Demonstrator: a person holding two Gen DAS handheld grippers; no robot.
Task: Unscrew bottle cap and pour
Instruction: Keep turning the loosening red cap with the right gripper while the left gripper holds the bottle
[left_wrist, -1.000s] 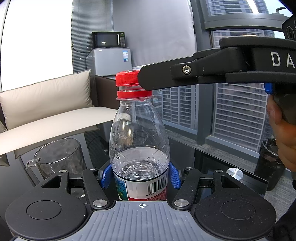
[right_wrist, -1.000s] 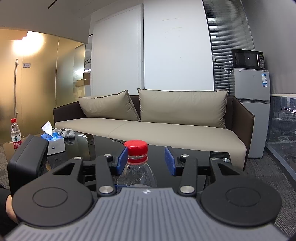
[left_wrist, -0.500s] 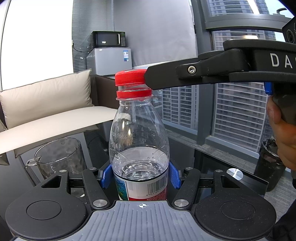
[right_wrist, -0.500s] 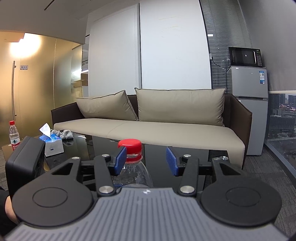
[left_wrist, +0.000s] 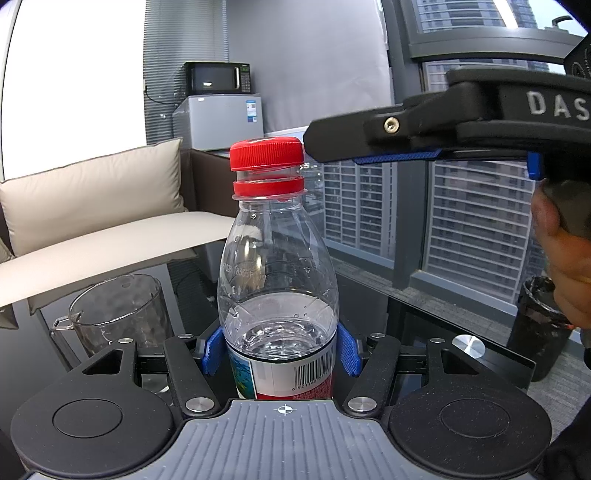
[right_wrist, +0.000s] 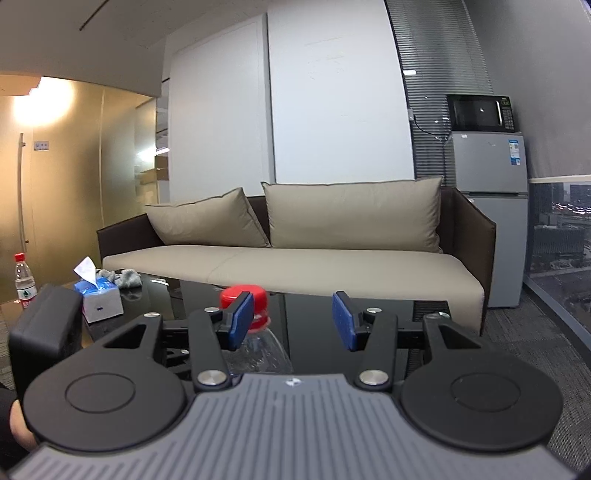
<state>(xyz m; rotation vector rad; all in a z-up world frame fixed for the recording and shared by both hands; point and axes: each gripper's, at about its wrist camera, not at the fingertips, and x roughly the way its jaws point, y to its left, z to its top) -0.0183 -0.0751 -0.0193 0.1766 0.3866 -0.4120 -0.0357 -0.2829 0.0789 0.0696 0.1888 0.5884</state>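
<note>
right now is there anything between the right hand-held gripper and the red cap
Nothing visible. The right hand-held gripper is open, the red cap just off its left finger with only air between. The left hand-held gripper clamps the bottle lower down, clear of the cap.

Daylight on one side, warm lamp light on the other; both views are fisheye and mostly sharp.

In the left wrist view the pale window area (left_wrist: 74, 81) at the upper left is burnt out to pure white, and grey daylight also comes through the tall glass wall with towers behind it (left_wrist: 461, 221). The clear plastic bottle with red cap (left_wrist: 277, 280) is sharp and carries small bright highlights. The black glass table top (left_wrist: 424, 317) reflects like a mirror. In the right wrist view a warm yellow ceiling lamp (right_wrist: 40, 99) glares at the left and tints the wall orange; the beige sofa (right_wrist: 314, 251) is evenly lit. Straight lines bend near the edges, and the corners go dark.
</note>
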